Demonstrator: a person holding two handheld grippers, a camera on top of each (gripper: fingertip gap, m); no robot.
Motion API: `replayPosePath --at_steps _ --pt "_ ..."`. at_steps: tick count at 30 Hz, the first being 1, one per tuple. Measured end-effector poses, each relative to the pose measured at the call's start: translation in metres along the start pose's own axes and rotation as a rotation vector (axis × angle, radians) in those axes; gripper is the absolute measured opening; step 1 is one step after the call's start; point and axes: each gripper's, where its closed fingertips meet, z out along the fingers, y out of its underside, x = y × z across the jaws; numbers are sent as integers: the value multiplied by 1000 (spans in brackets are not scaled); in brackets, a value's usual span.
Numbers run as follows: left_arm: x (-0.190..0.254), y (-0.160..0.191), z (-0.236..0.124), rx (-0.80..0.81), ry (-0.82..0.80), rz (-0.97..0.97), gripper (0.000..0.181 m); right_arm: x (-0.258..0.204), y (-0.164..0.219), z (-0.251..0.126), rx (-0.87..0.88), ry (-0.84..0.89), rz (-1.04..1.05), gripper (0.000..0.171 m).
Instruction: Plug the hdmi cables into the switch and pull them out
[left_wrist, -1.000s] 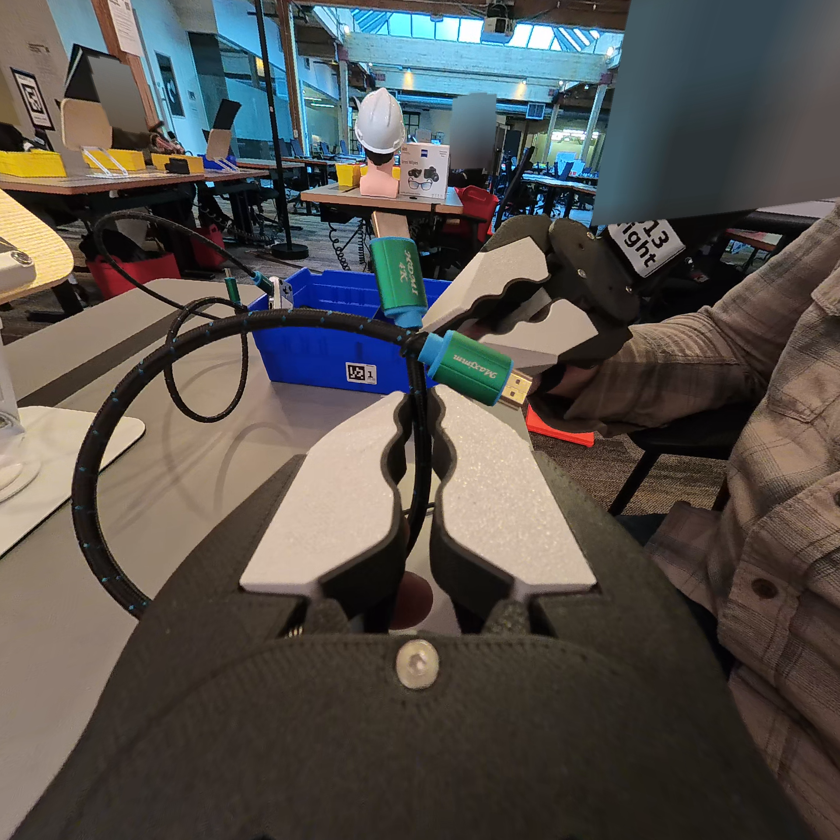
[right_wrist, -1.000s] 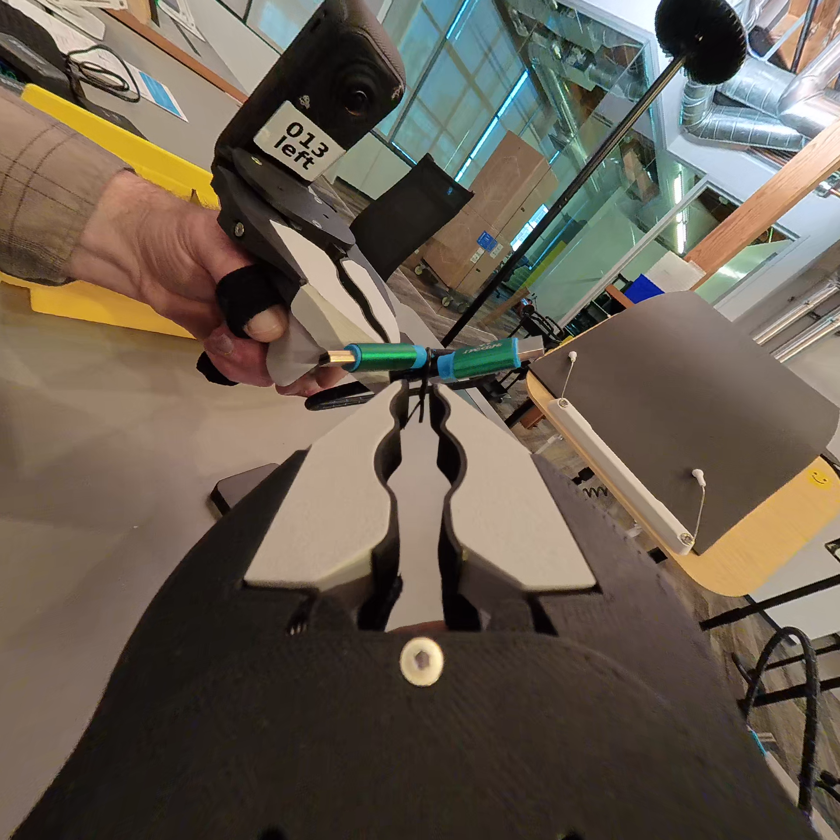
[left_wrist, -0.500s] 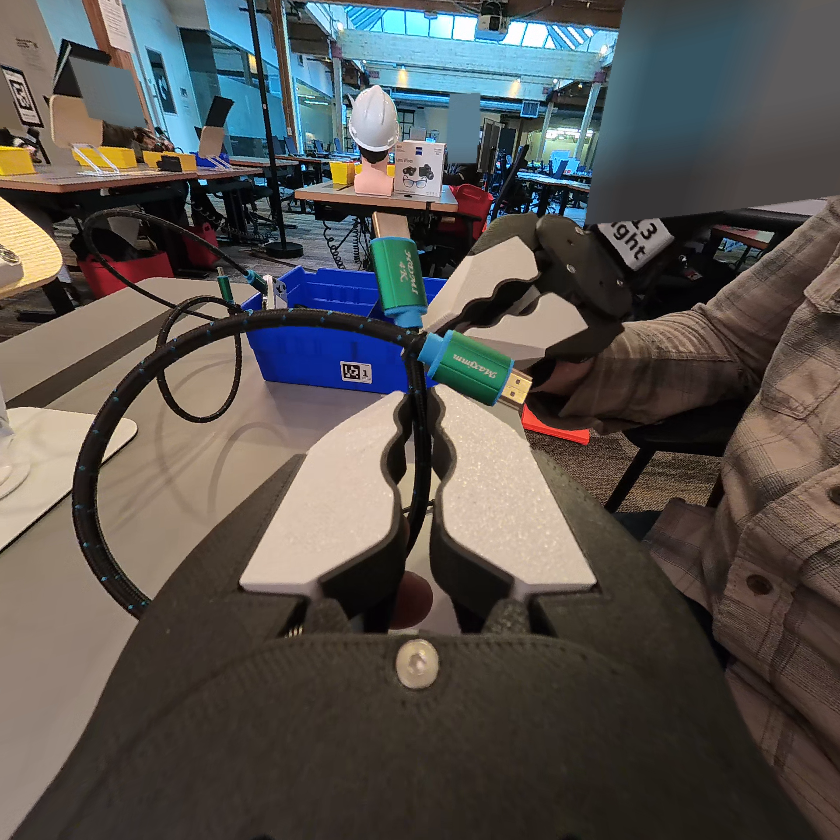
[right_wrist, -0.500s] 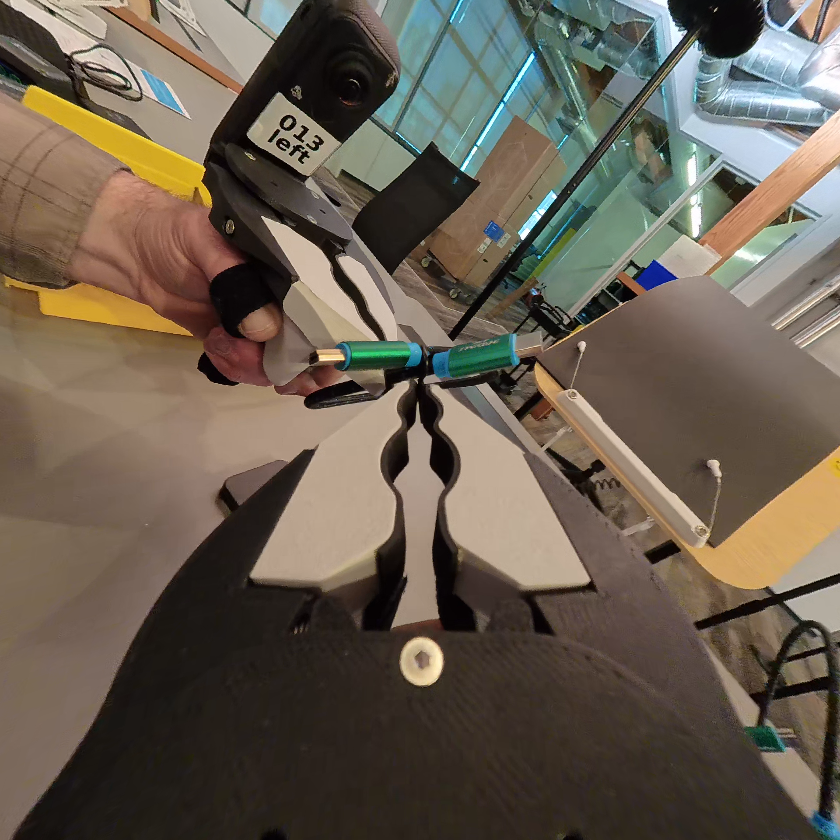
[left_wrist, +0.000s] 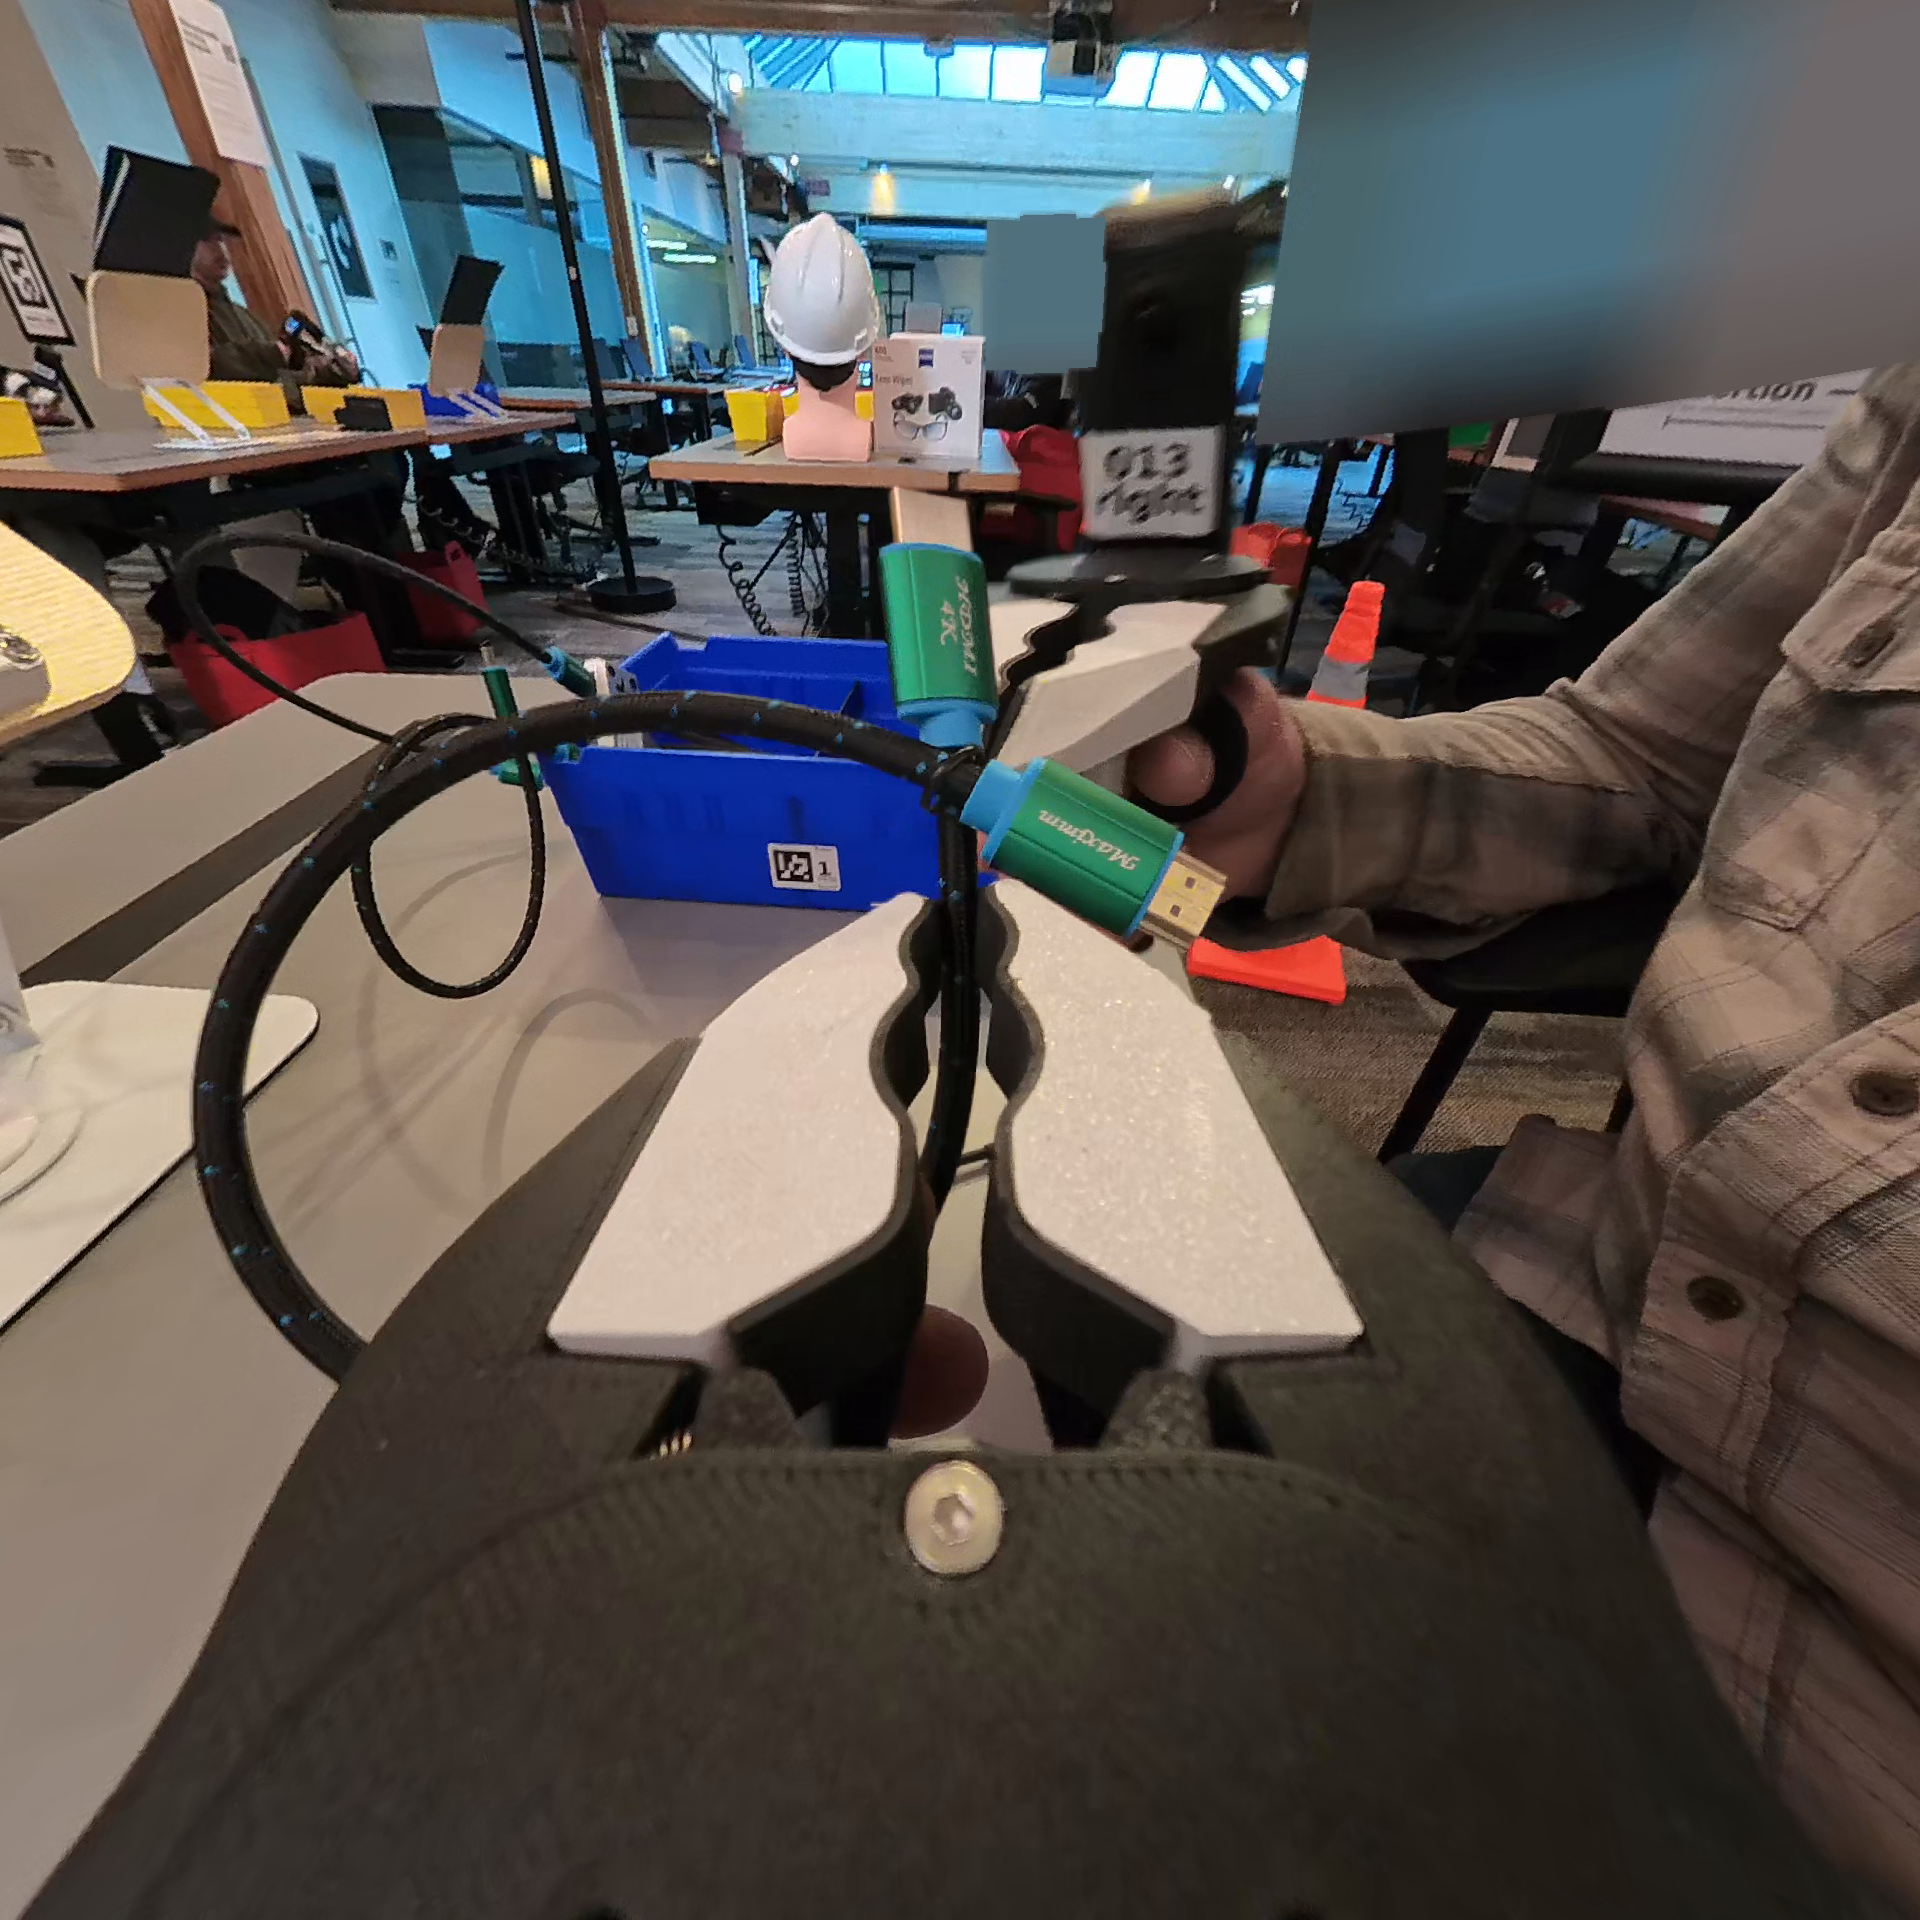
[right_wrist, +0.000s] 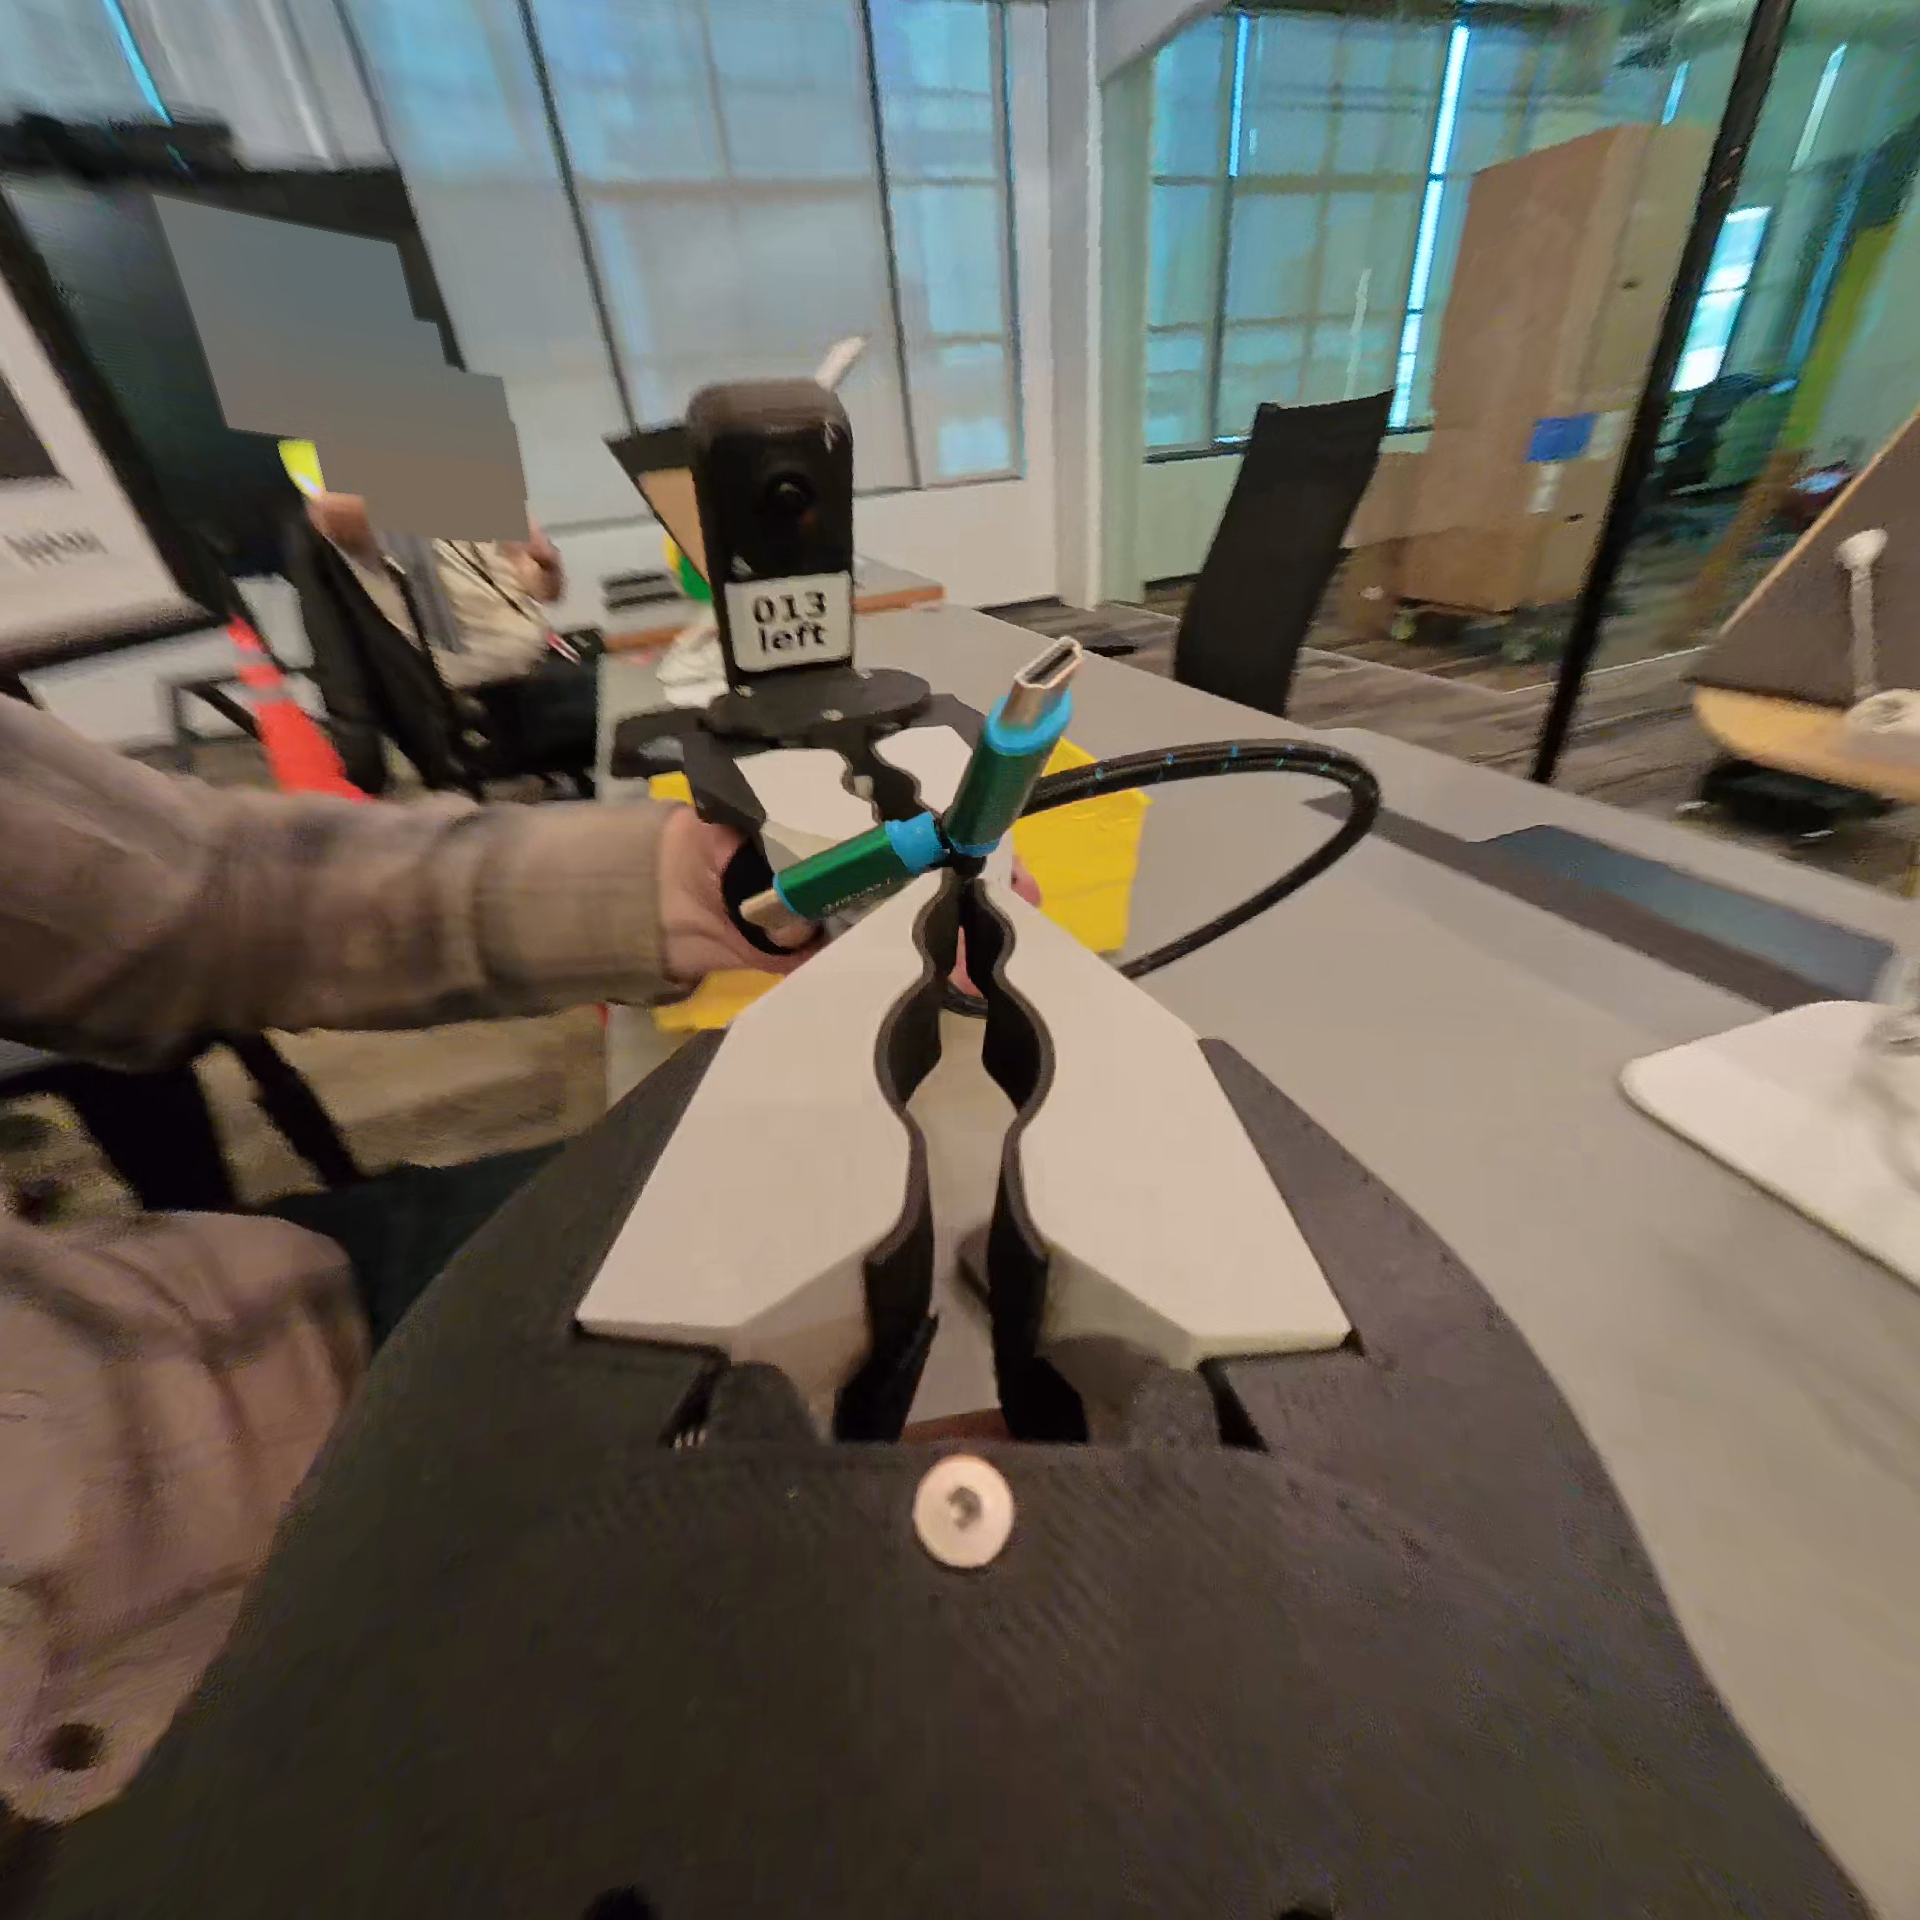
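A black braided HDMI cable (left_wrist: 239, 997) loops out to the left over the grey table (left_wrist: 436, 1101). My left gripper (left_wrist: 958, 914) is shut on the cable just below its two green plugs. One plug (left_wrist: 1081, 847) points right with its gold tip bare. The other plug (left_wrist: 935, 634) stands upright. My right gripper (right_wrist: 956, 904) is shut on the same cable at the plugs (right_wrist: 940, 842), facing the left gripper (right_wrist: 883, 769). It also shows in the left wrist view (left_wrist: 997, 717), held level. No switch is in view.
A blue bin (left_wrist: 727, 821) stands behind the plugs, with a thinner cable (left_wrist: 447, 966) and its green plugs beside it. A white pad (left_wrist: 104, 1091) lies left. A yellow bin (right_wrist: 1081, 862) sits on the table. The person's plaid sleeve (left_wrist: 1558, 790) is at right. Less than 4 cm separates the two grippers' tips.
The right gripper has rolled from tilted to level and swung round to face the left one. The two plugs went from in line to crossed. The left gripper kept its hold.
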Motion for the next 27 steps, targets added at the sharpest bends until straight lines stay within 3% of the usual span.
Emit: replayPosePath --at_steps 6,8,12,17,27 --pt "5 -4 -1 20 30 7 5 -19 -14 -4 155 -320 447 0" --pt "-2 0 -1 12 -12 -8 6 -37 -17 -4 159 -441 488 0" --pt "-6 -5 -9 75 -1 -60 6 -33 -13 2 134 -343 373 0" --pt "-8 -6 -9 64 -12 -54 6 -13 -5 -1 35 -92 40 0" --pt "-9 -4 -8 56 -18 -64 6 1 -8 -1 -51 229 -476 7"
